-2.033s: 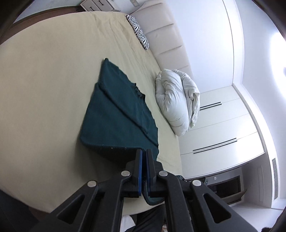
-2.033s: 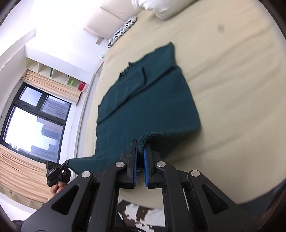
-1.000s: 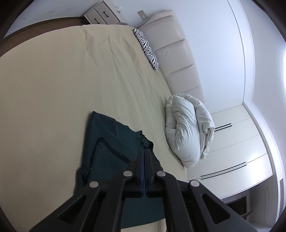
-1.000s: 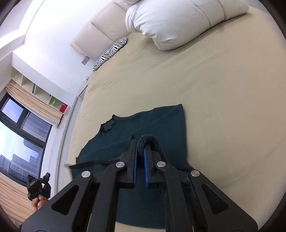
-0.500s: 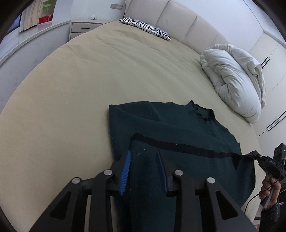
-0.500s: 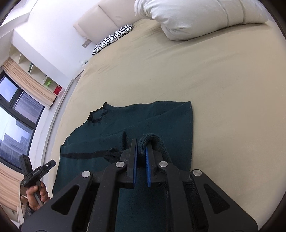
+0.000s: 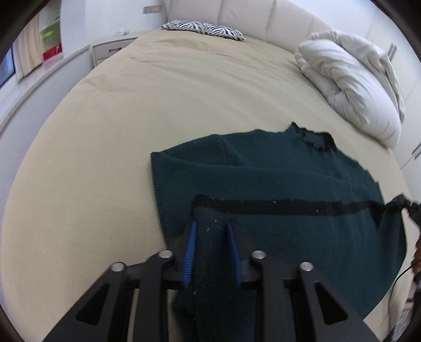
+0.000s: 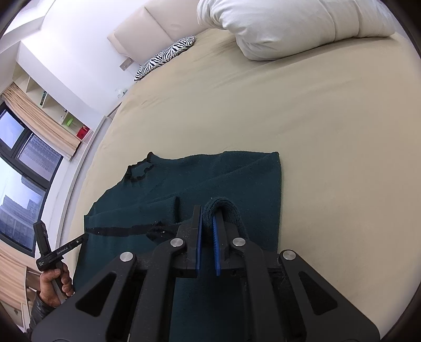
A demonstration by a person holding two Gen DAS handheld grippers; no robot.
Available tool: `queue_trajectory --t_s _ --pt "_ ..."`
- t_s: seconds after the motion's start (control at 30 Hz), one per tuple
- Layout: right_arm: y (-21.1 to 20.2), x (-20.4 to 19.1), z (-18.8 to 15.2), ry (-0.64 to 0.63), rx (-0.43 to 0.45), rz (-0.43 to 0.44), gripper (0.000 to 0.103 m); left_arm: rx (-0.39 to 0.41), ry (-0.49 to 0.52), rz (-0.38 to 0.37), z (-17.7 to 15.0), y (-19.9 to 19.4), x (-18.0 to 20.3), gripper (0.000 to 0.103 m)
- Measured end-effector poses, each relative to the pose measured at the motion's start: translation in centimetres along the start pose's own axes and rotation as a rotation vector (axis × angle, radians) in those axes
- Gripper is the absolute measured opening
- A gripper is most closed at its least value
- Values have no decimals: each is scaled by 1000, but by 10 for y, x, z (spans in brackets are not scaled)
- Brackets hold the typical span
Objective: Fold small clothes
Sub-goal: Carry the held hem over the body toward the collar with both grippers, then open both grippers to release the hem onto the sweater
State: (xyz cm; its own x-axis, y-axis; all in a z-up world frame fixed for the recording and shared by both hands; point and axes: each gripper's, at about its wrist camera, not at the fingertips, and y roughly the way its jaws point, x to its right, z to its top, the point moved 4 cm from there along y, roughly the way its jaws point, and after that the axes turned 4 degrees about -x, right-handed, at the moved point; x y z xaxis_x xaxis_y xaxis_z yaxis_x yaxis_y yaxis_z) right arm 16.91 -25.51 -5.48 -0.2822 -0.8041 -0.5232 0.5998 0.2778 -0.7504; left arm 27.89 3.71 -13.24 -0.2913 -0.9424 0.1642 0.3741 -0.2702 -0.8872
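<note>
A dark green knit sweater (image 7: 276,179) lies on the beige bed (image 7: 131,118), its lower part folded up over the body, hem edge running as a dark band across it. My left gripper (image 7: 210,229) is open, its jaws straddling the left corner of the folded hem. In the right wrist view the sweater (image 8: 210,179) lies below me, and my right gripper (image 8: 208,213) is shut on a bunched fold of the hem's right corner. The left gripper (image 8: 84,236) shows at the sweater's left edge in that view, held in a hand.
A white rolled duvet (image 7: 350,76) lies at the bed's far right. A zebra-print pillow (image 7: 202,27) sits by the cream headboard (image 7: 250,15). A nightstand (image 7: 113,48) stands beside the bed on the left. Windows with curtains (image 8: 23,163) line the left wall.
Both grippers carried the sweater's hem up over its body and lowered it. The left gripper opened about half a second ago and has opened a little wider. The right gripper stays shut on the hem.
</note>
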Motion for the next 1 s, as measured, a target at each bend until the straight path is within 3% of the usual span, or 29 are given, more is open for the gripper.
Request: queue_trajectory --t_s 0.07,0.33,0.7,1.0 --pt "0 0 0 -2 2 -5 7 1 22 17 0 0 4 8" --pt "-6 -3 -3 -5 13 -17 6 83 -4 21 -1 -21 1 6" --pt "-33 -16 15 5 101 14 6 256 -149 12 24 -78 -27 6" --pt "4 -20 57 36 79 -24 5 216 -152 58 65 -42 -27 6"
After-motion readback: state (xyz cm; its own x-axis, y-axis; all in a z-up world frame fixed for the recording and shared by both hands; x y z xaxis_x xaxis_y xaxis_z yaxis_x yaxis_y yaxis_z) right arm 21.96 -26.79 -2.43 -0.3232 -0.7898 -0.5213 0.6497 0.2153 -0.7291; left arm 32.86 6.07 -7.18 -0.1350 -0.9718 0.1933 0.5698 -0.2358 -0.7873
